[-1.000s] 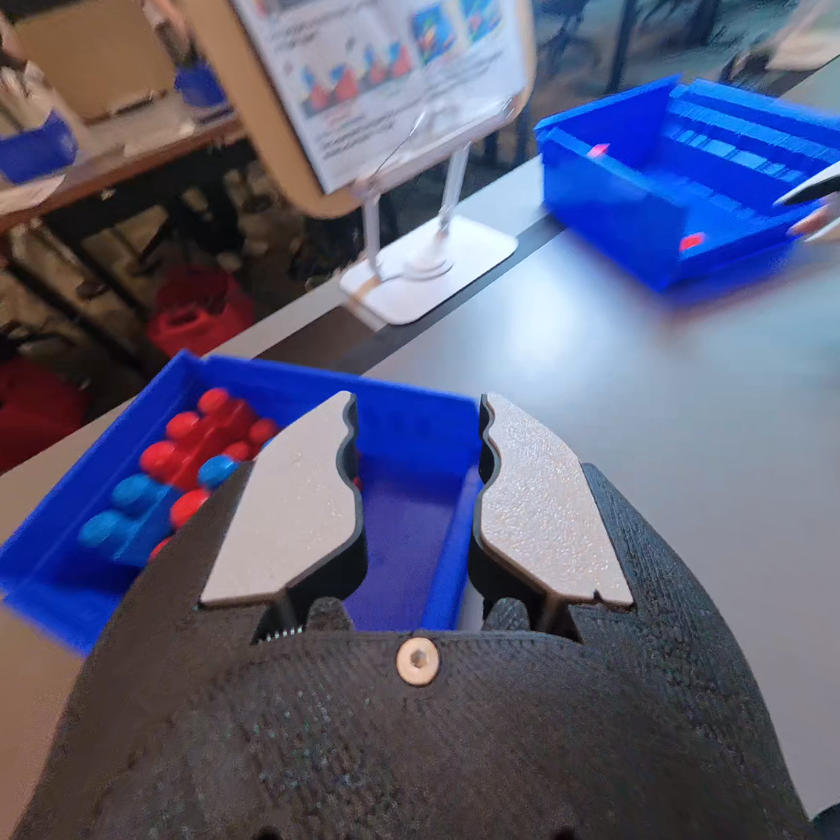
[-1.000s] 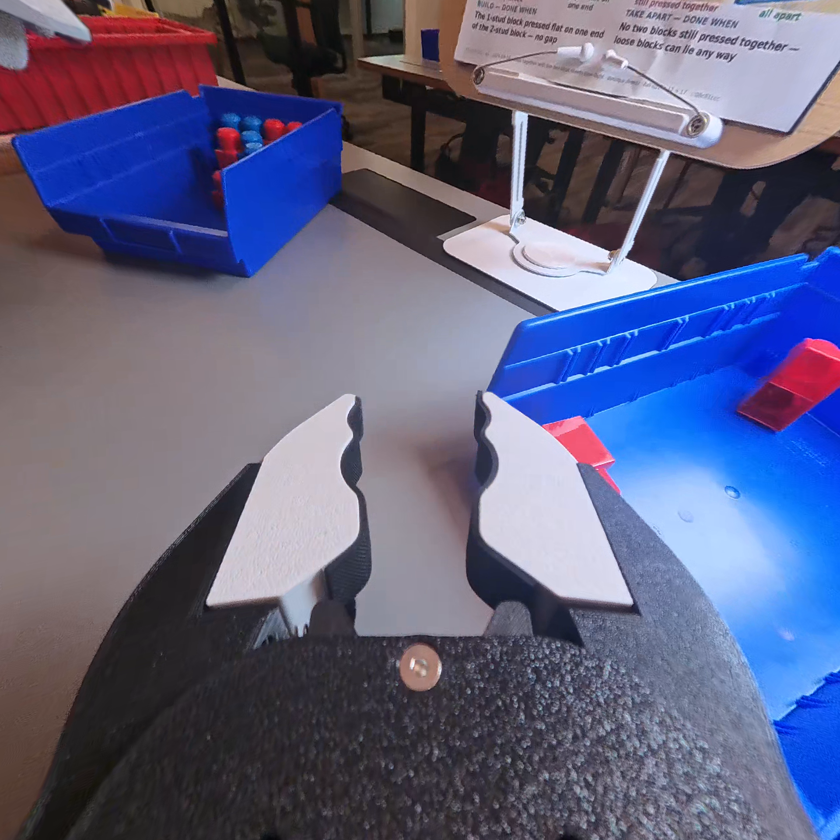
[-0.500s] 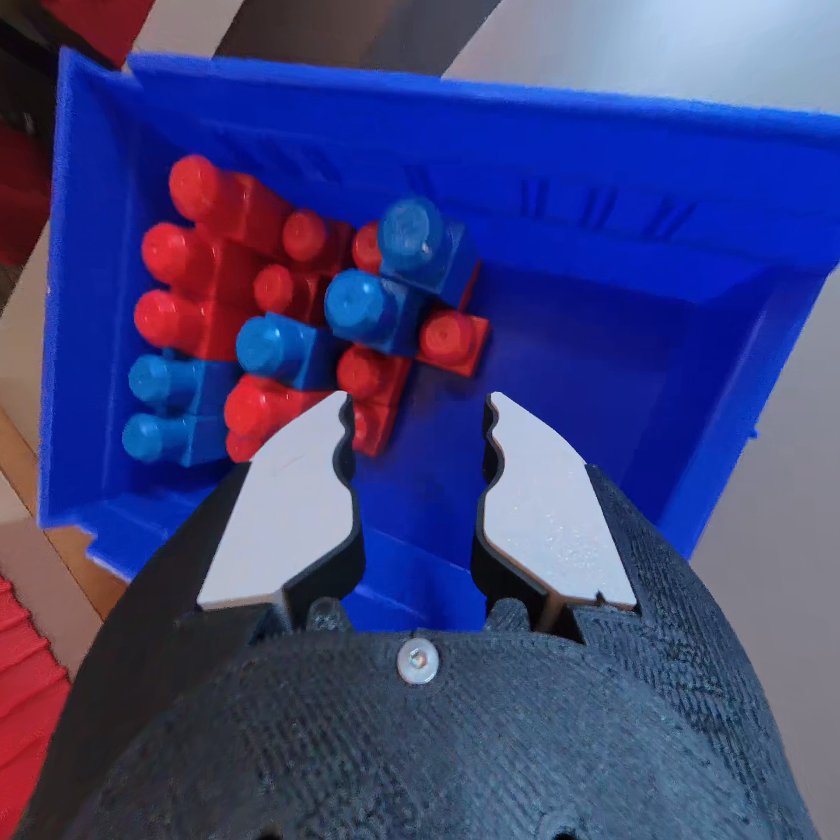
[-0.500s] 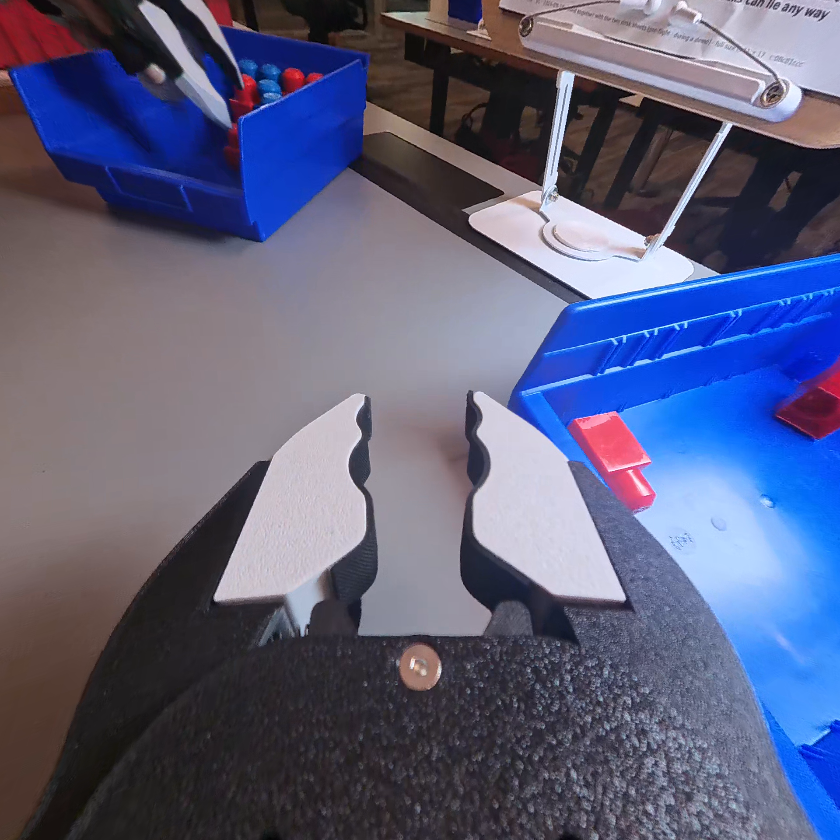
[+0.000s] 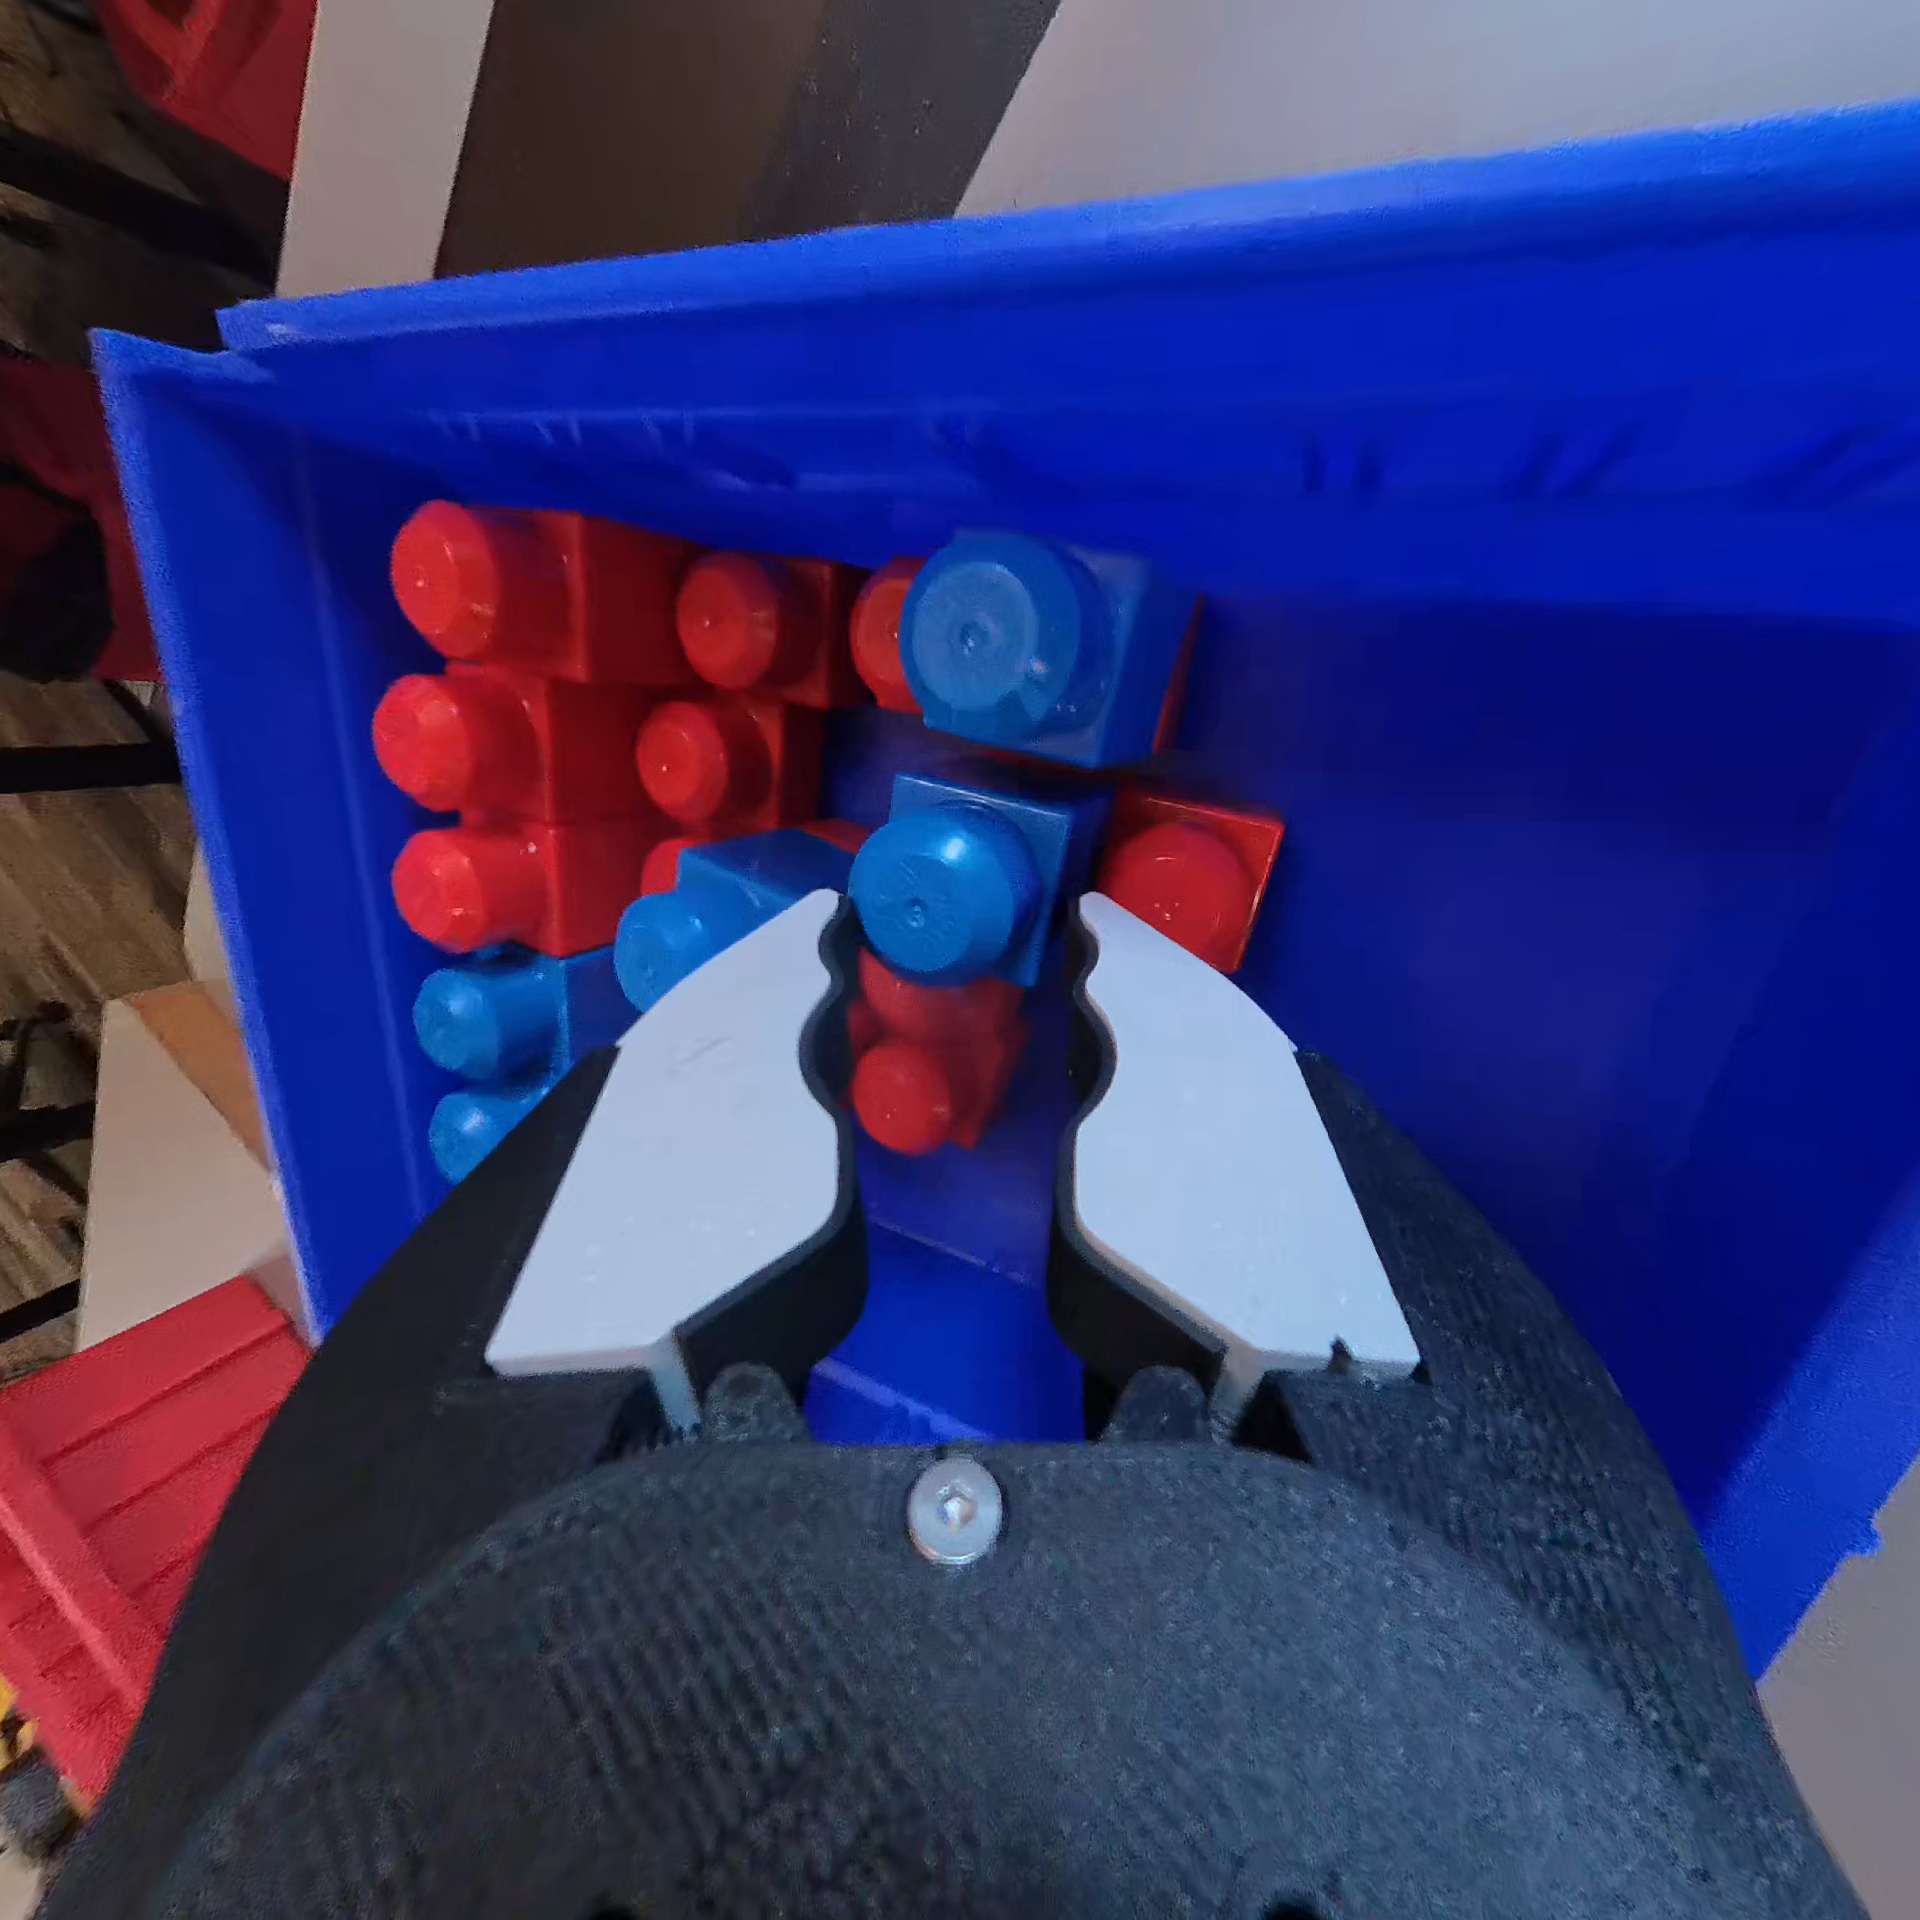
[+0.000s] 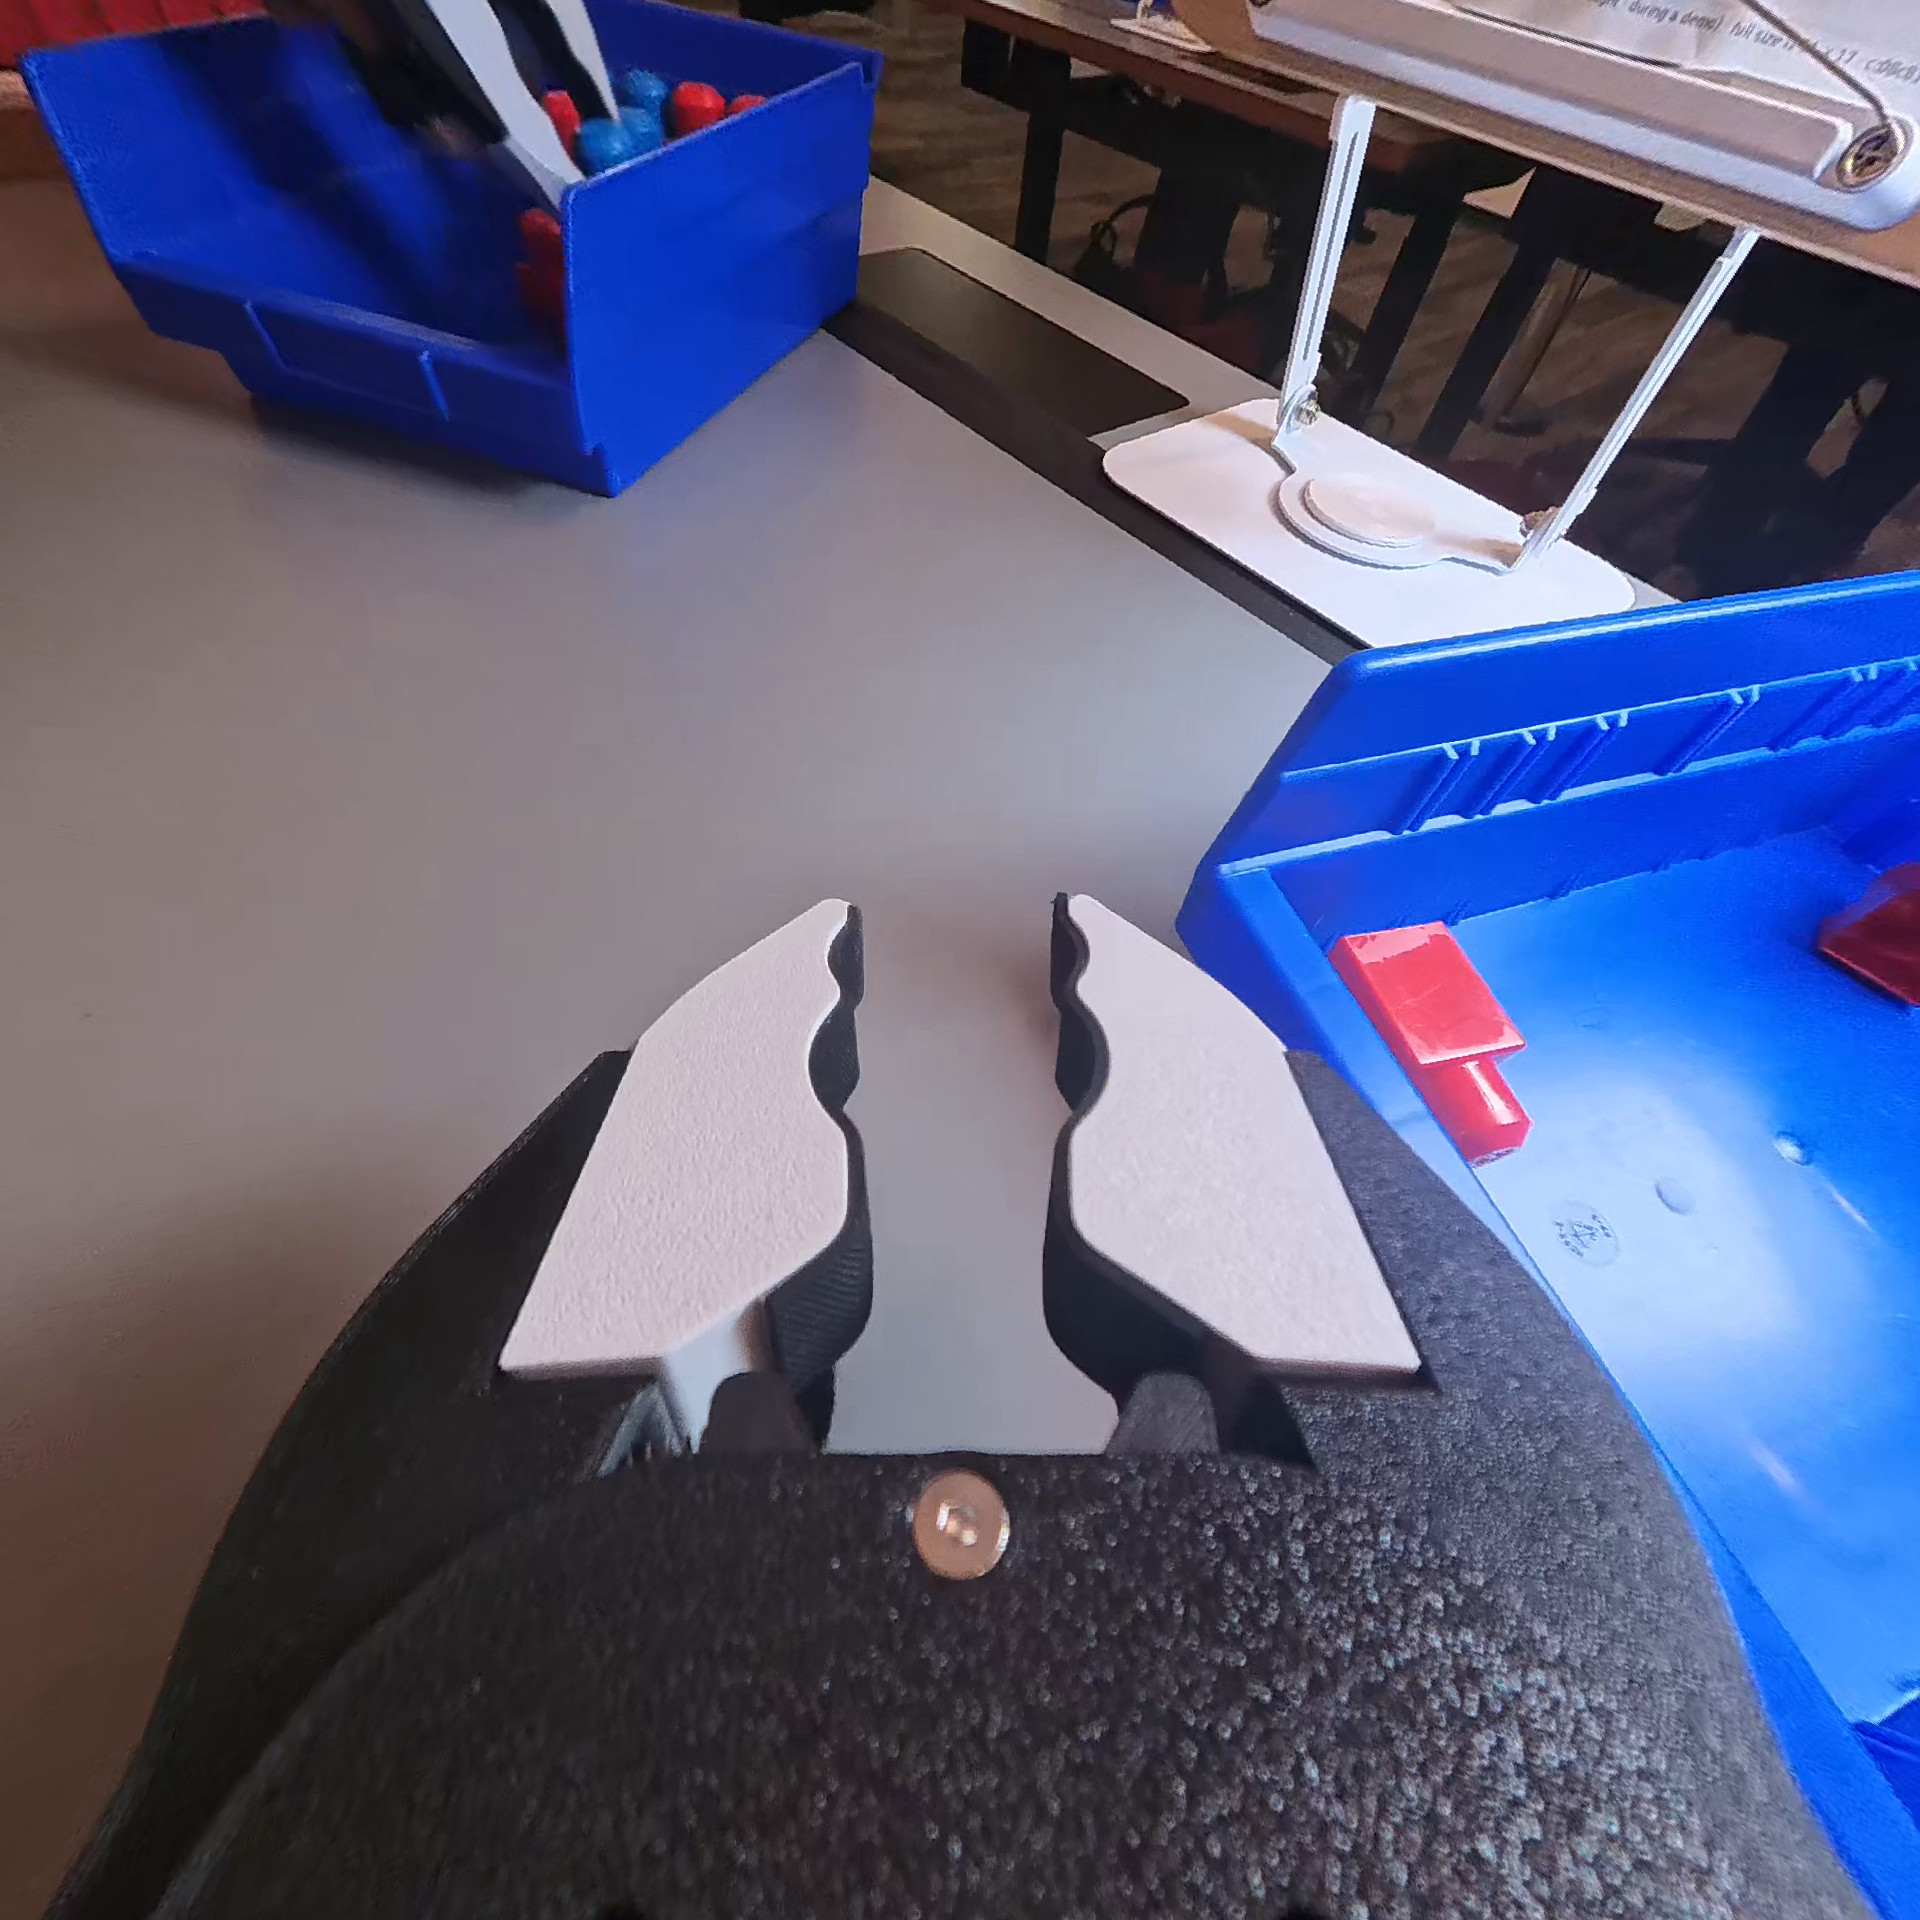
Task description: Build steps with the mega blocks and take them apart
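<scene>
In the left wrist view my left gripper is down inside a blue bin of red and blue mega blocks. It is open, with its fingertips on either side of the stud of a blue block. A small red block lies lower between the fingers. More red blocks fill the bin's left side. The right wrist view shows this bin far left with the left gripper in it. My right gripper is open and empty over the grey table, beside a second blue bin holding a red block.
A white document stand sits at the table's back edge, between the two bins, next to a dark strip. Another red block lies deeper in the right bin. A red bin sits left of the left bin. Left tips to right tips: about 45 centimeters.
My left gripper has swung from above the table down into the block bin, and its fingers have narrowed around the blue block. My right gripper has drifted slightly and narrowed a little.
</scene>
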A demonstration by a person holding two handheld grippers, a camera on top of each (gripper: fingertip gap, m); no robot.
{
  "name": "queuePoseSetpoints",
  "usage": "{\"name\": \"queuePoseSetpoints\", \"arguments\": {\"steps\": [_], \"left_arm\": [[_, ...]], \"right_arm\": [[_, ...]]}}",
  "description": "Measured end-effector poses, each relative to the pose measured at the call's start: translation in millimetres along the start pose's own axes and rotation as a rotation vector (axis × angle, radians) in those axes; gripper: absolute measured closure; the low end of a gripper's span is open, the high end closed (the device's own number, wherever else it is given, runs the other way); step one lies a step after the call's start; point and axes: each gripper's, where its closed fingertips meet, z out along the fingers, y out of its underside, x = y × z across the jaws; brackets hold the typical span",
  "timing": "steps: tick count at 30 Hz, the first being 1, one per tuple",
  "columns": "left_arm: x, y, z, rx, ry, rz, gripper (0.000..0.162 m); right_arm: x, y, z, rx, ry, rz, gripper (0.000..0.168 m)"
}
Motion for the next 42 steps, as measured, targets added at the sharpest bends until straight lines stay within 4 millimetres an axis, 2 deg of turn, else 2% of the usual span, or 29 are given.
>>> {"name": "queuePoseSetpoints", "arguments": {"steps": [3,7,9,11,14,17,19,22,26,30,33,42], "left_arm": [[-1.5,2.1,-31.4,0.046,-0.077,0.03,0.127],[2.2,-11.9,-97.2,0.245,-0.155,0.0,0.128],[12.4,-24.8,-129.9,0.382,-0.173,-0.021,0.128],[37.5,-46.4,-164.1,0.572,-0.134,-0.039,0.129],[97.0,-83.6,-211.4,0.877,0.015,-0.049,0.129],[160.7,-116.0,-239.0,1.103,0.174,-0.061,0.129],[197.5,-135.7,-246.8,1.206,0.256,-0.063,0.129],[242.6,-161.3,-257.2,1.331,0.368,-0.056,0.129],[281.1,-179.0,-260.4,1.426,0.409,-0.02,0.129],[293.8,-177.7,-251.5,1.49,0.431,-0.058,0.129],[294.8,-173.5,-240.3,1.467,0.371,-0.012,0.129],[307.3,-166.7,-229.9,1.457,0.279,0.153,0.129]], "right_arm": [[-3.3,-3.3,-1.8,0.011,-0.018,0.007,0.134],[-12.5,-11.6,-2.1,0.047,-0.065,0.024,0.134],[-20.3,-15.4,-1.2,0.067,-0.101,0.024,0.133],[-33.9,-22.8,-2.7,0.103,-0.162,0.025,0.13],[-65.3,-45.6,-14.3,0.208,-0.338,0.085,0.127],[-93.9,-72.1,-33.1,0.297,-0.573,0.268,0.118],[-106.0,-80.6,-40.1,0.314,-0.679,0.359,0.112],[-121.0,-84.3,-44.7,0.309,-0.799,0.452,0.102],[-135.2,-89.1,-52.7,0.312,-0.957,0.568,0.097],[-150.4,-85.4,-56.6,0.282,-1.076,0.599,0.103],[-152.7,-90.9,-65.0,0.312,-1.178,0.661,0.105],[-142.7,-82.9,-53.0,0.275,-1.155,0.735,0.112]]}}
